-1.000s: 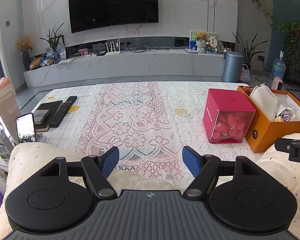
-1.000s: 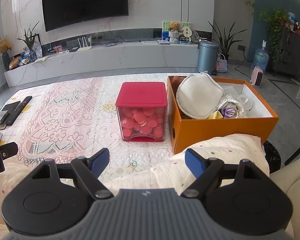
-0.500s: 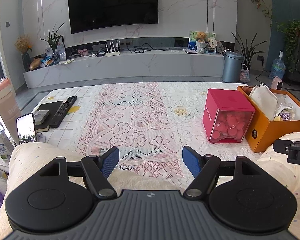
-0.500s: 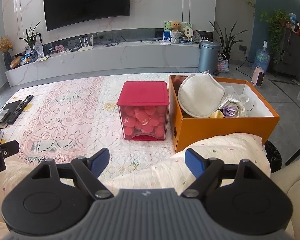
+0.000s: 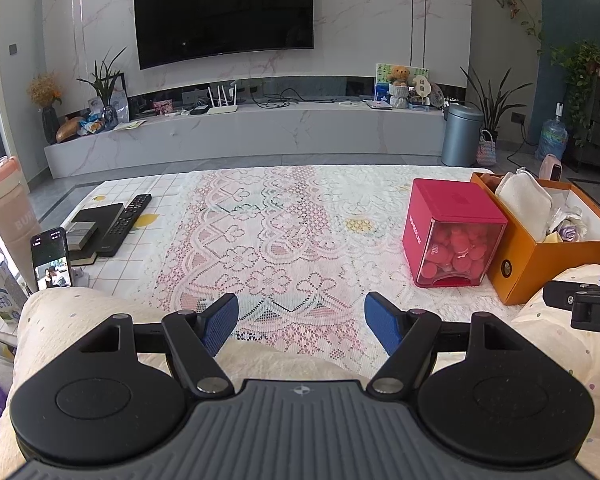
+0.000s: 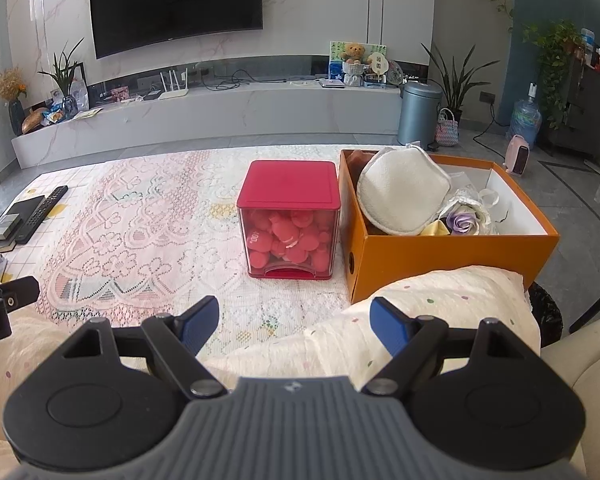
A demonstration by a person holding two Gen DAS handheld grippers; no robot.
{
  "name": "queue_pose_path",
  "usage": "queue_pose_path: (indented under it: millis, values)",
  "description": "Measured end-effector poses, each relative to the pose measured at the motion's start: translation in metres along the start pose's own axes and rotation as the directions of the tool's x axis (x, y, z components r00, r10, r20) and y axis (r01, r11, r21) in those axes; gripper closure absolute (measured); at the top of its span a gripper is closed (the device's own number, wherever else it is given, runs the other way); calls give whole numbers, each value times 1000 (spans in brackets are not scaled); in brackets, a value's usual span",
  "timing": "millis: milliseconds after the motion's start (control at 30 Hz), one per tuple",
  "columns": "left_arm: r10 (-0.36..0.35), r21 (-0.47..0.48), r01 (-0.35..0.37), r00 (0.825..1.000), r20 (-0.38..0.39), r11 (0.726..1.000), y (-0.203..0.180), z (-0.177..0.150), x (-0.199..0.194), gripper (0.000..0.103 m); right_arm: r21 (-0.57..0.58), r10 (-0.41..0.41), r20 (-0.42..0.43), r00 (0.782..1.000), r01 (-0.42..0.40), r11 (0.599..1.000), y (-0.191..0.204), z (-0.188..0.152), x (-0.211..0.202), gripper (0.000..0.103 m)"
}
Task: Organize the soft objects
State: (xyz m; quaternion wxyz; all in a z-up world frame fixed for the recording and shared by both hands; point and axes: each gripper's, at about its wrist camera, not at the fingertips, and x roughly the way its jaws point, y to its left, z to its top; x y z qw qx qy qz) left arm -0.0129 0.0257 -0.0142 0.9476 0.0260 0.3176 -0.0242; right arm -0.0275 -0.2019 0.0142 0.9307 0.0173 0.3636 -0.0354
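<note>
A cream dotted pillow (image 6: 432, 312) lies along the table's near edge, under both grippers; it also shows in the left wrist view (image 5: 80, 316). My left gripper (image 5: 301, 326) is open and empty just above the pillow's left part. My right gripper (image 6: 296, 326) is open and empty above its right part. An orange box (image 6: 452, 256) at the right holds a round white cushion (image 6: 404, 196) and a purple fabric flower (image 6: 464, 220). A red-lidded clear box (image 6: 288, 220) of pink soft pieces stands left of it.
A lace cloth (image 5: 268, 240) covers the table. A remote (image 5: 124, 224), a dark book and a phone (image 5: 52, 258) lie at the left. A pink bottle (image 5: 8, 208) stands at the far left. A TV bench and bin are behind.
The right gripper view has shifted slightly left and forward. The left gripper has barely moved. Both stay open.
</note>
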Motion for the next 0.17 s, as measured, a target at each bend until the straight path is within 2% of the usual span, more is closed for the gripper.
queue_pose_path:
  millis: [167]
  values:
    - [1,-1,-1,1000,2,1000,0,0,0,18,-2,1,-2,1000,-1,1000,0,0,0,21]
